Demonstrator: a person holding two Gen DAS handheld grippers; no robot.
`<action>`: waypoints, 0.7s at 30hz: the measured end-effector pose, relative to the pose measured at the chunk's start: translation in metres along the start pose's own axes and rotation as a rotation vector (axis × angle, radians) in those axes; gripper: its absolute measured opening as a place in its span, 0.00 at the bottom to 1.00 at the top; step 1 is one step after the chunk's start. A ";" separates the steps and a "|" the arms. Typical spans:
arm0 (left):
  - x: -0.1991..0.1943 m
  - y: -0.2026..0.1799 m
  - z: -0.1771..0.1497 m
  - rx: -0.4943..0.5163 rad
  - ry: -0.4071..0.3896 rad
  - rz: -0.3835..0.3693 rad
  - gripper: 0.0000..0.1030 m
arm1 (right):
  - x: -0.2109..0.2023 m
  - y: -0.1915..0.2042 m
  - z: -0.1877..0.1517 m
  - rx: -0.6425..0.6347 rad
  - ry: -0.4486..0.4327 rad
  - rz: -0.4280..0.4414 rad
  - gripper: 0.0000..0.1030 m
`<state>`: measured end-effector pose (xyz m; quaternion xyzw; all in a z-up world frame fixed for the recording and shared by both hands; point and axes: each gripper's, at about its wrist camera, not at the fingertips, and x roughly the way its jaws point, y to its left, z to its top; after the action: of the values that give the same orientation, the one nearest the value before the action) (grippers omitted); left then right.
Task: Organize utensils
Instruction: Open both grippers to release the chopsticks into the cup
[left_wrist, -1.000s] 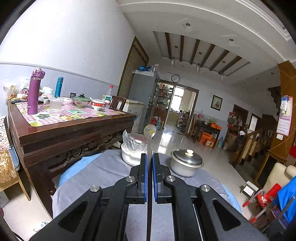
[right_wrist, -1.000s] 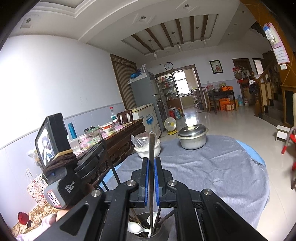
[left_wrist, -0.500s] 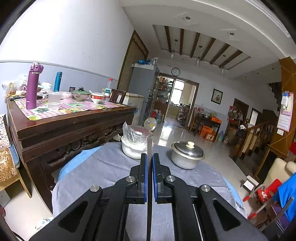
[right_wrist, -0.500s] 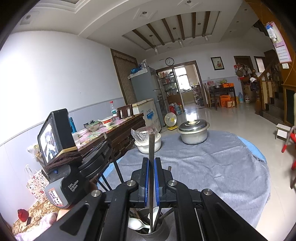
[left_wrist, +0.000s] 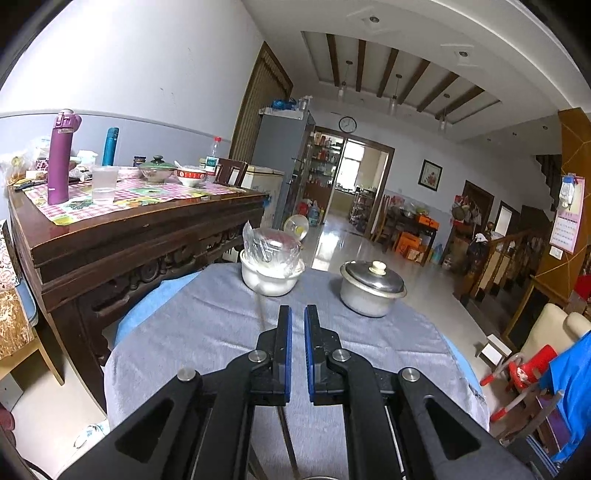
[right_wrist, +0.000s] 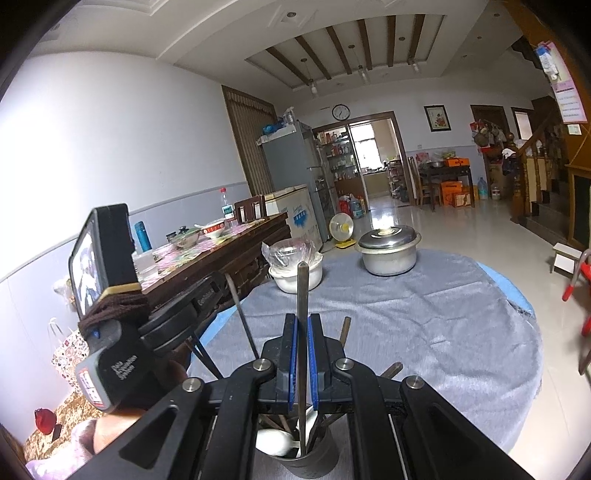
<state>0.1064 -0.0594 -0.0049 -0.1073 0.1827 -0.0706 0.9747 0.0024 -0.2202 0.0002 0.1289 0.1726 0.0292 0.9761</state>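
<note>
Right gripper (right_wrist: 303, 334) is seen clamped on a thin metal utensil handle (right_wrist: 302, 291), the blue pads pressed against it from both sides. The handle's long axis runs upright through the closed pads: its blunt top end stands above the fingertips, and its lower part passes down behind them into the metal utensil cup (right_wrist: 312, 456), which sits directly beneath the gripper on the grey-clothed surface (right_wrist: 424, 314). A white spoon (right_wrist: 275, 441) and several dark sticks, probably chopsticks, are already stood in that cup, leaning outward to either side of the held handle. The move in hand is judged to turn on this alignment: cup straight below, handle nearly vertical, so only a downward release seems called for.

Left gripper (left_wrist: 297, 332) is held with its pads nearly together and nothing is seen between them; only grey cloth shows through the narrow gap. A thin rod is seen below it near the bottom edge of its own view, and what it belongs to cannot be told. From the right wrist view the left gripper's body is seen just to the left, close beside the cup.

Further ahead, well apart from both grippers, a white bowl covered in plastic (right_wrist: 295, 267) and a lidded metal pot (right_wrist: 388, 251) stand at the far side of the surface.
</note>
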 end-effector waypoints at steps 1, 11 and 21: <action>-0.001 0.000 0.000 0.003 0.004 -0.001 0.09 | 0.001 0.000 -0.001 -0.001 0.003 0.001 0.06; -0.030 0.009 0.009 0.029 -0.020 0.015 0.47 | 0.021 0.005 -0.013 -0.017 0.098 0.052 0.07; -0.045 0.050 0.029 0.054 -0.036 -0.004 0.60 | 0.040 -0.005 -0.026 0.016 0.171 0.054 0.07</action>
<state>0.0804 0.0020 0.0248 -0.0826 0.1628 -0.0756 0.9803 0.0314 -0.2149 -0.0380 0.1382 0.2519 0.0649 0.9556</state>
